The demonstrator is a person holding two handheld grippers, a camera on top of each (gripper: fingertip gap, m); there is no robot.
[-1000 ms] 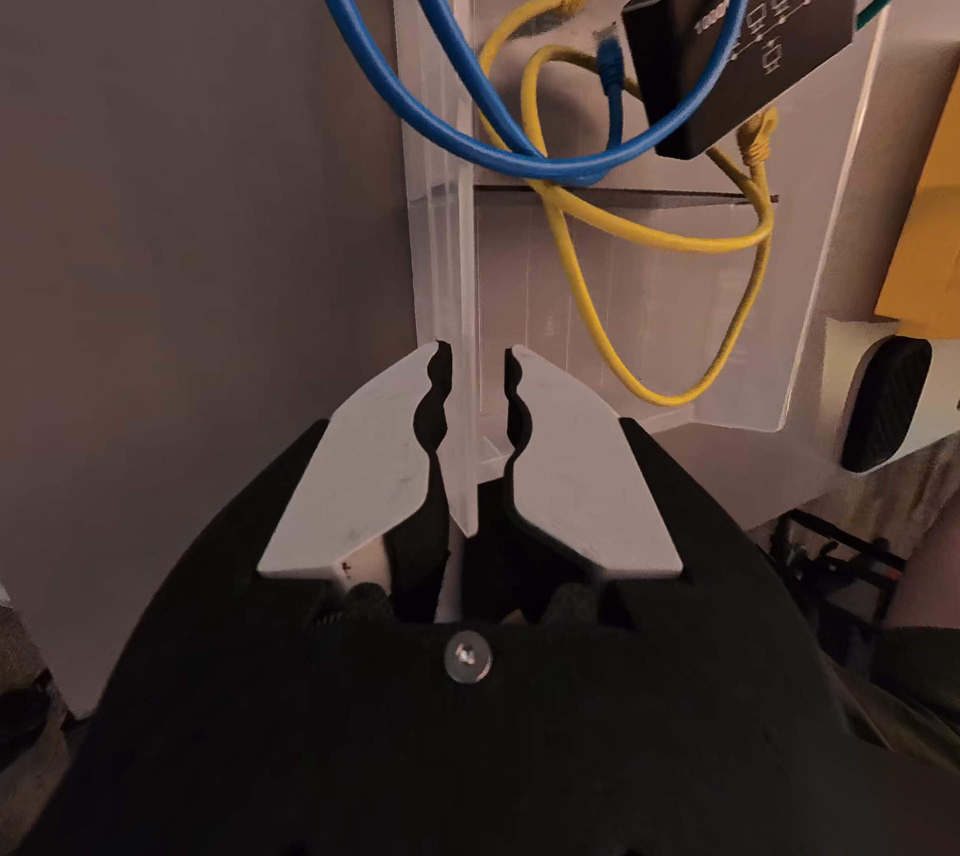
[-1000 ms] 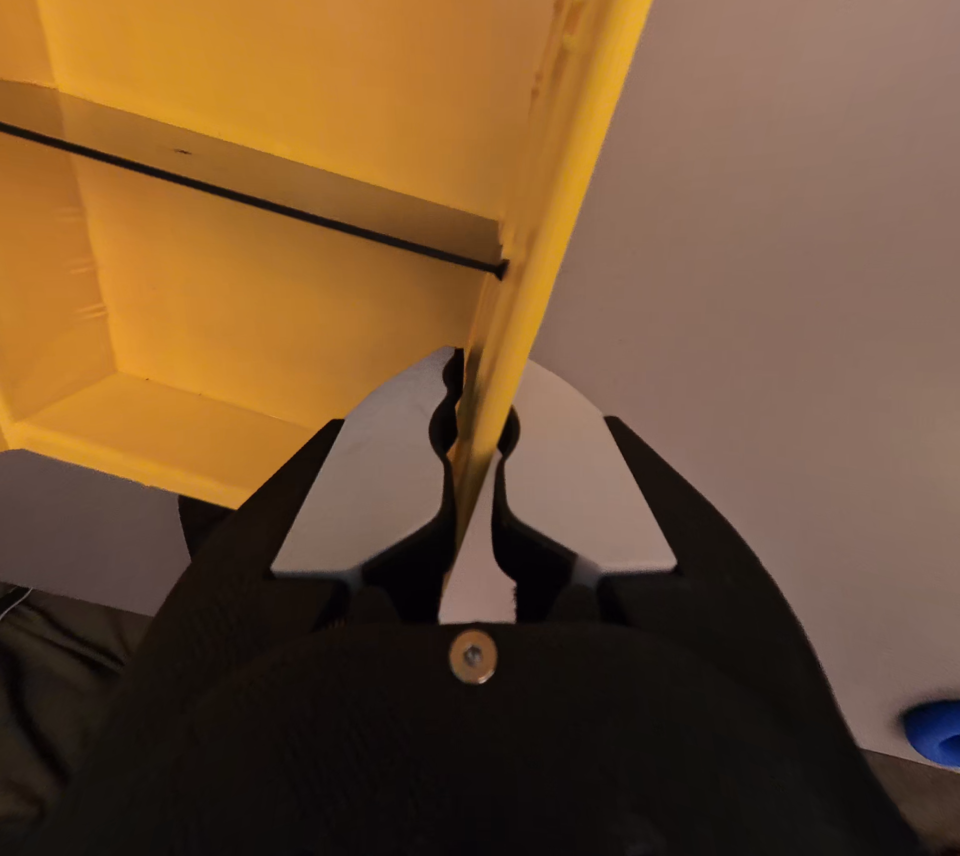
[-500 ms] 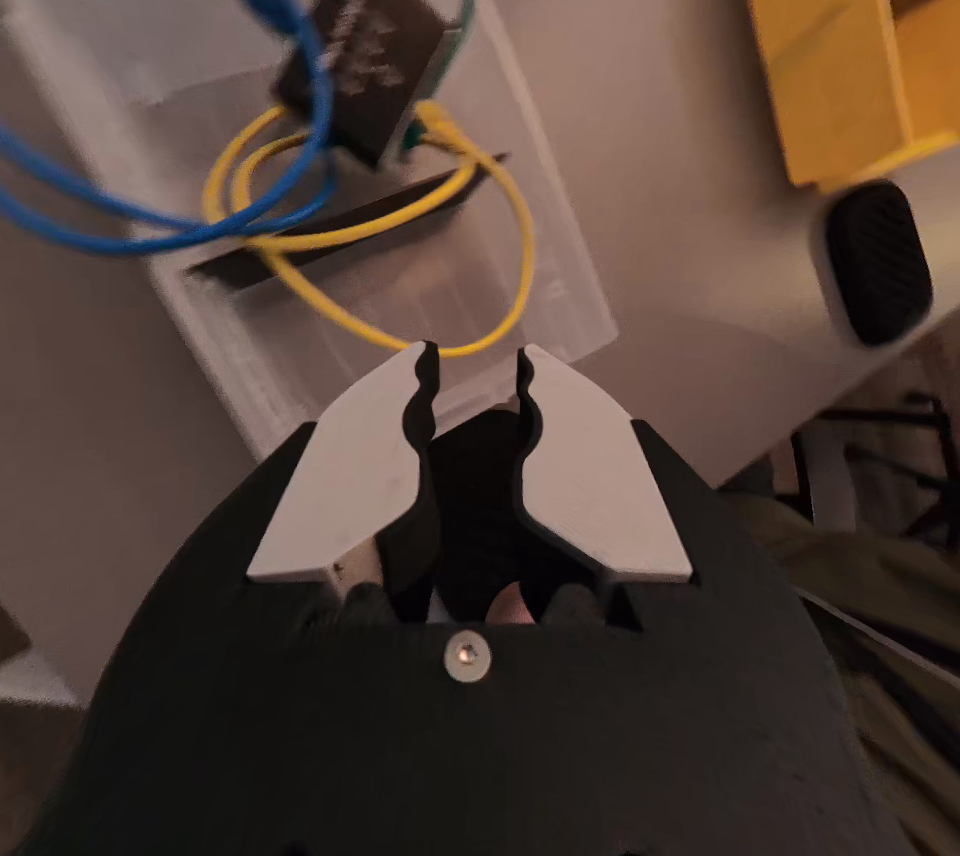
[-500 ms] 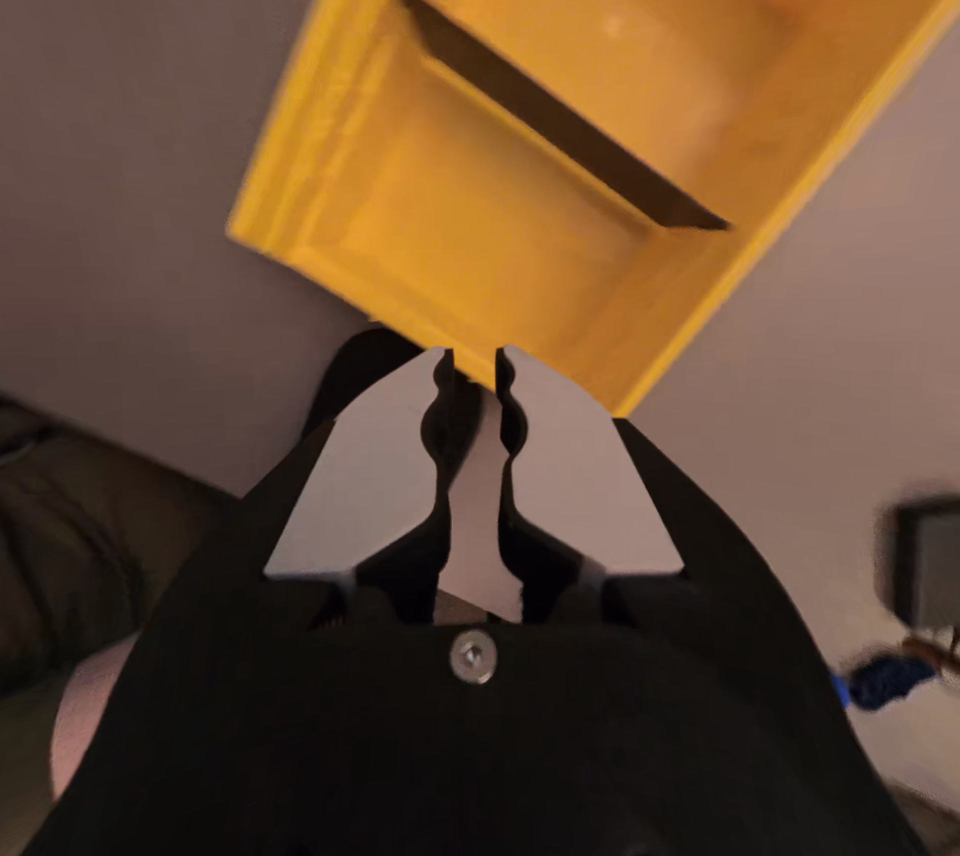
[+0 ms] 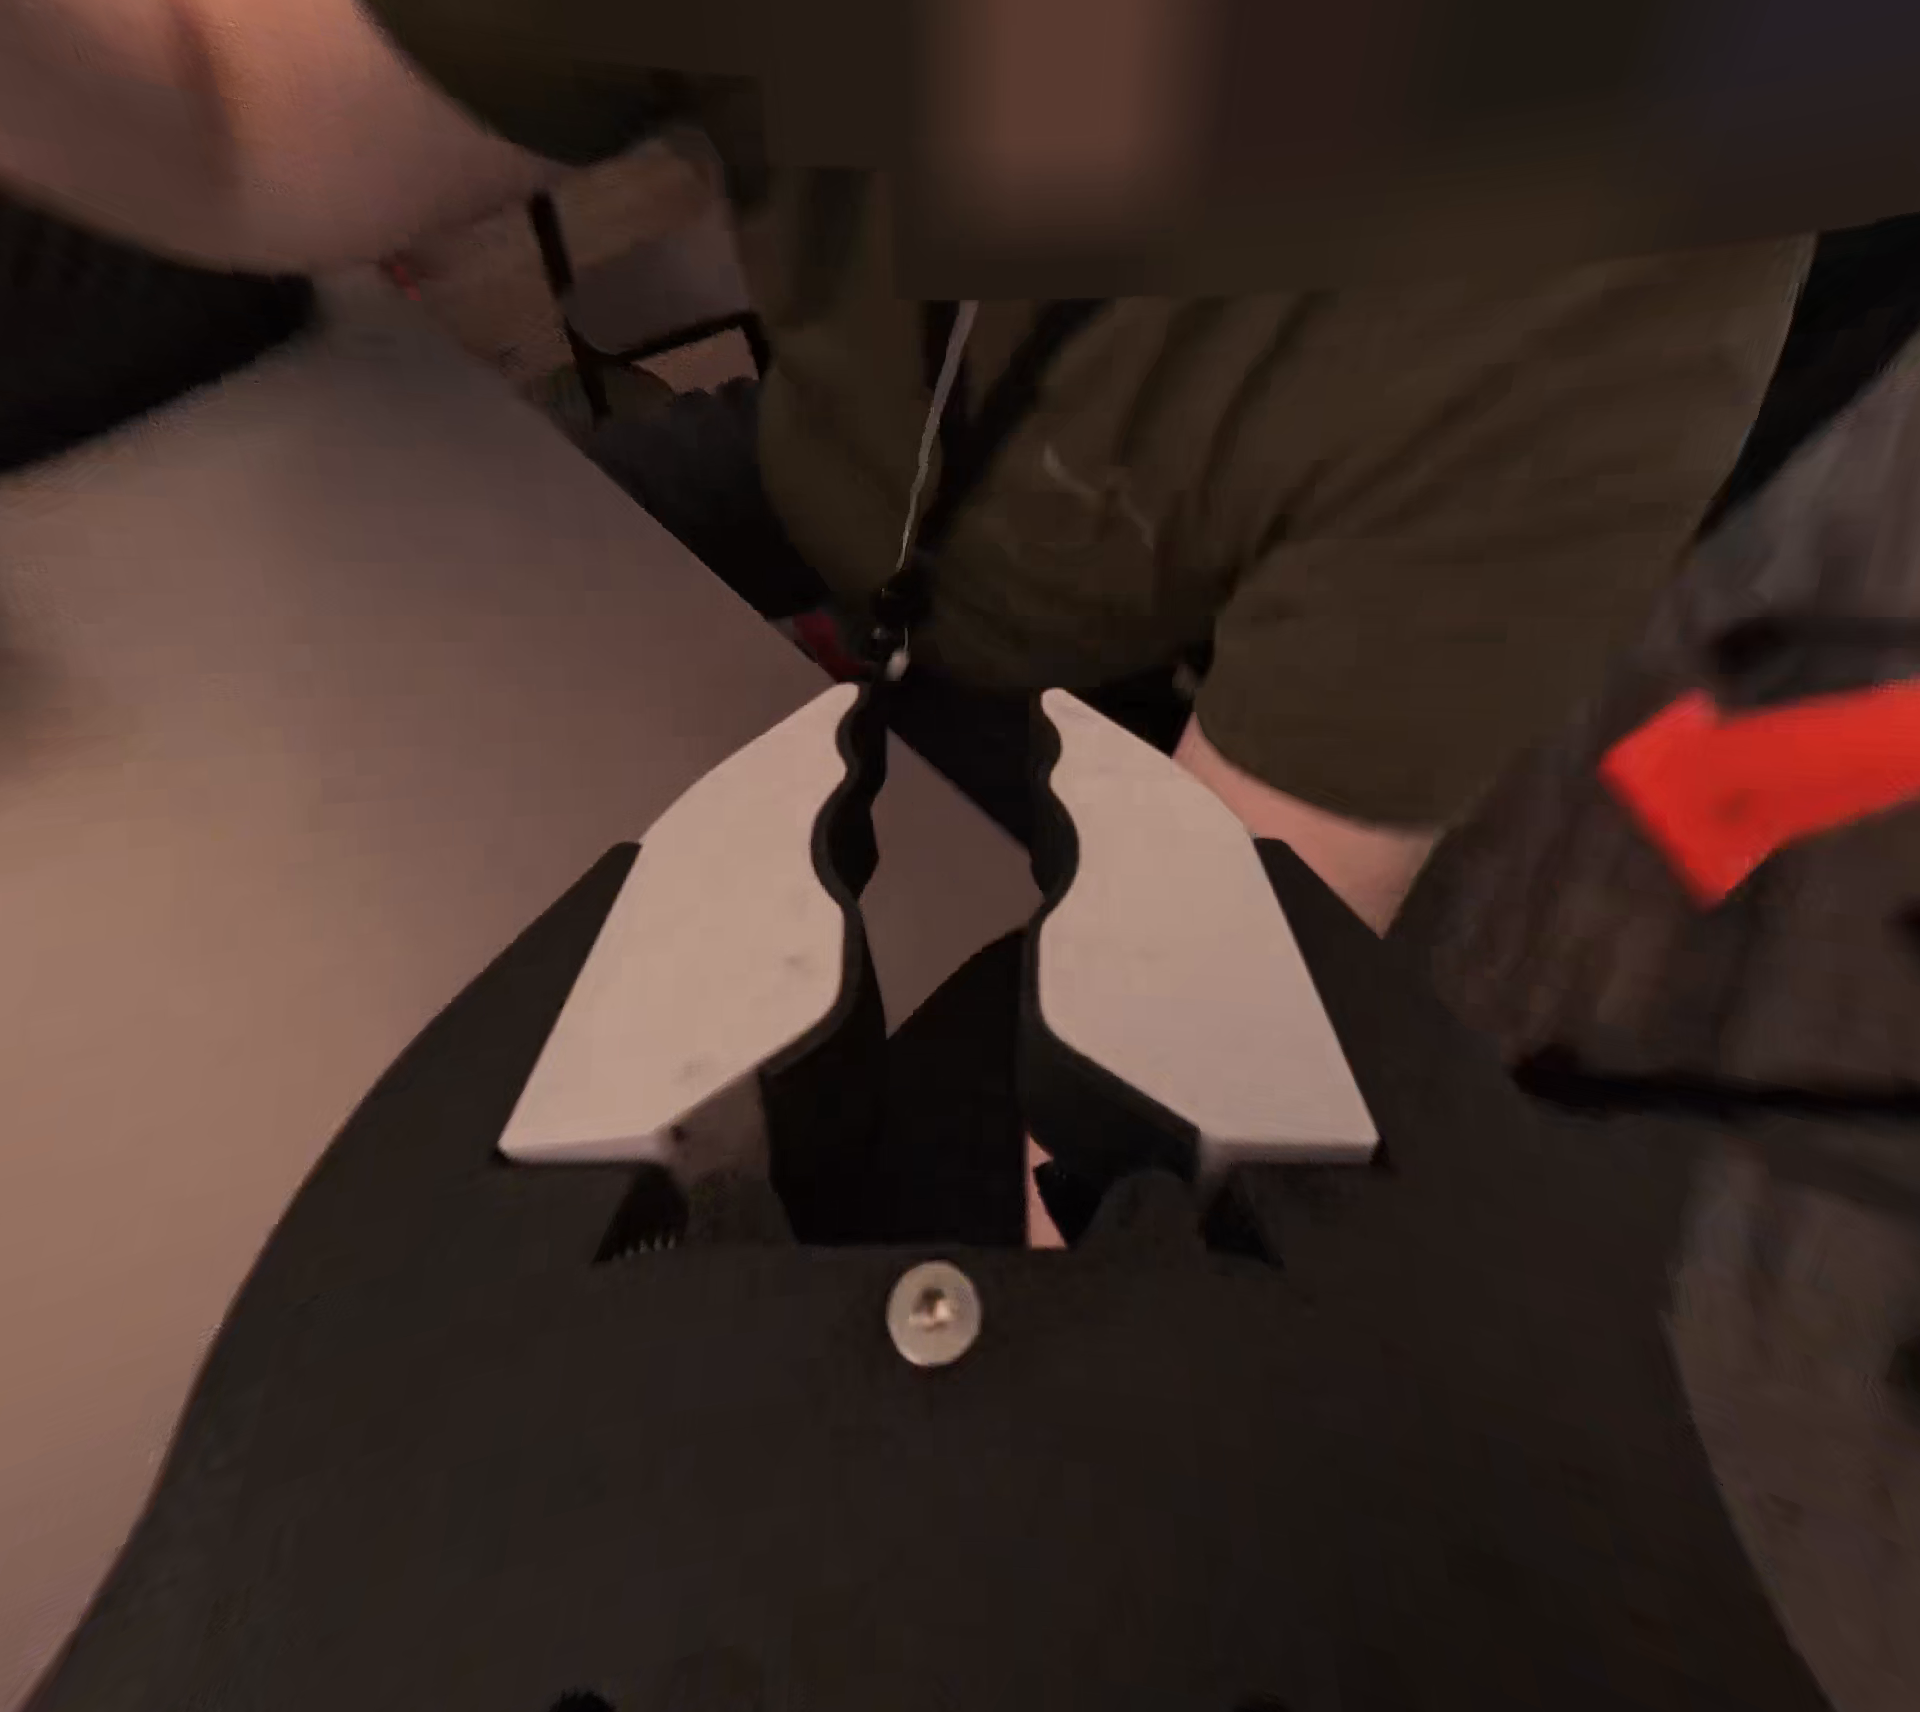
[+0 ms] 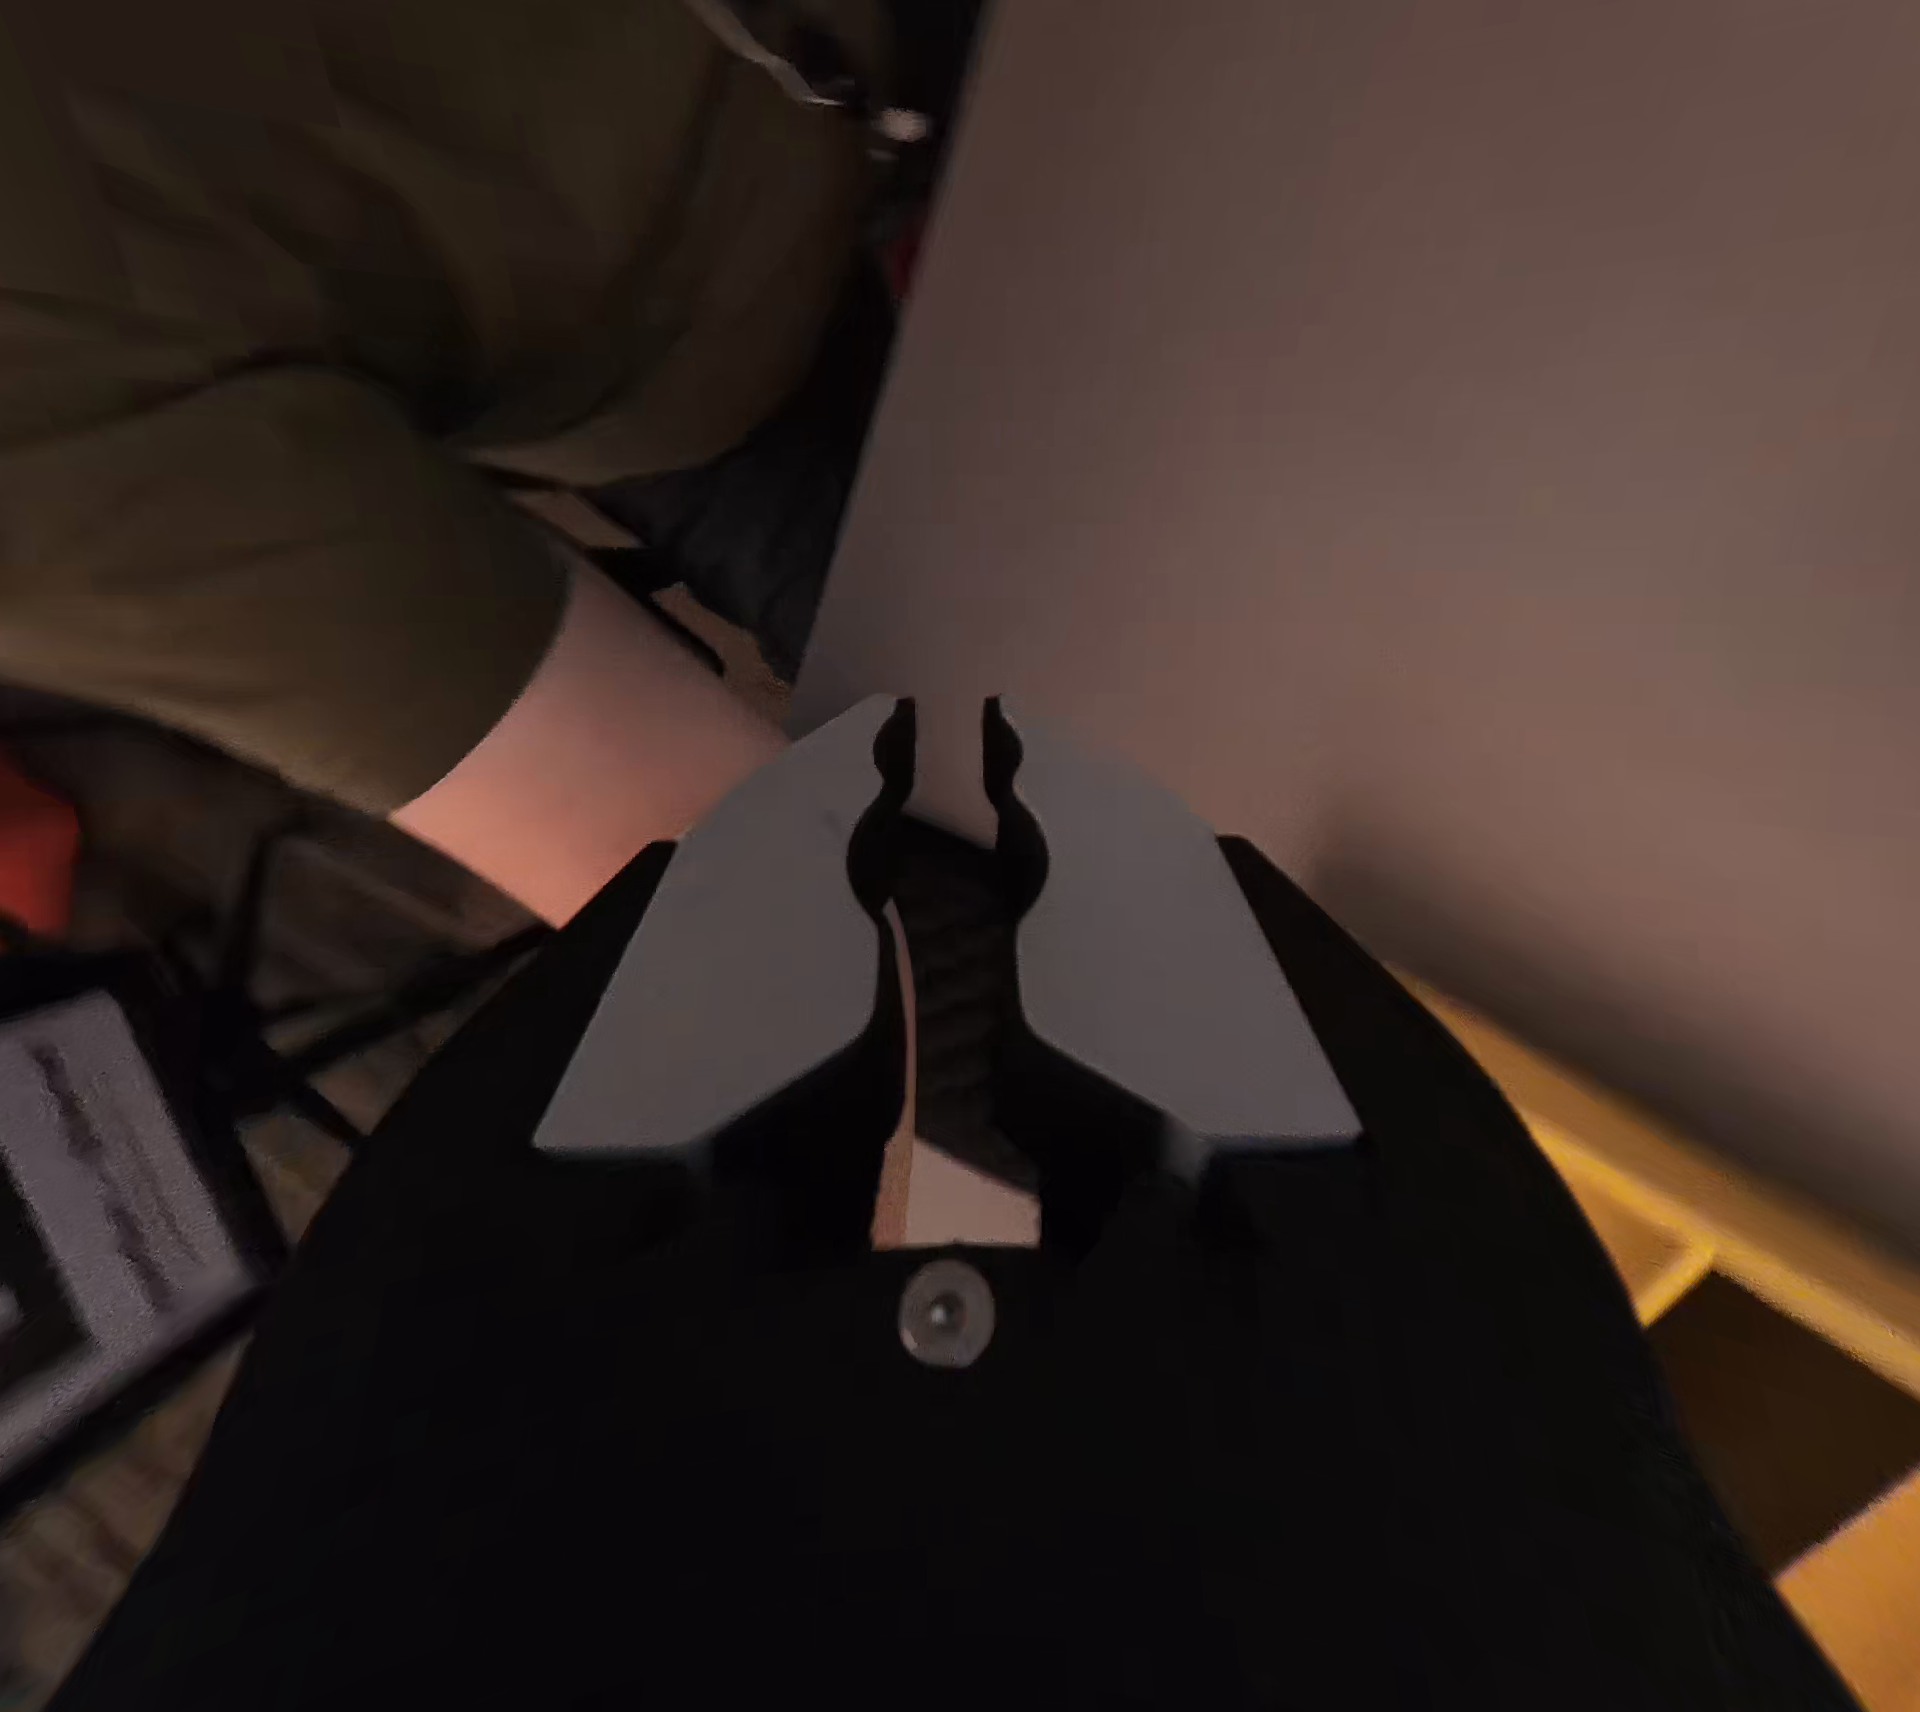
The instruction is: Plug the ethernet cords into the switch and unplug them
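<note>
The left gripper (image 5: 951, 706) is nearest in its own view, jaws parted by a moderate gap with nothing between them. It sits over the near corner of the pale table (image 5: 312, 727), pointing off the edge at the person's olive shirt (image 5: 1299, 519). A thin cord with a dark clip (image 5: 894, 623) hangs down the shirt just beyond the fingertips. To the right, blurred, is a red patch (image 5: 1745, 789) on something dark. Farther up on the left a bare arm (image 5: 208, 104) crosses the view.

The right gripper (image 6: 943, 706) has its jaws a narrow gap apart, also empty, tips at the table's edge (image 6: 1455, 312). Close at its right is a piece of the yellow bin (image 6: 1714, 1247). To the left is a forearm (image 6: 582, 789), and past it the olive shirt. Low on the left lies a grey labelled box (image 6: 94, 1174), too blurred to identify.

Neither the switch nor the ethernet cords appear in either view.
</note>
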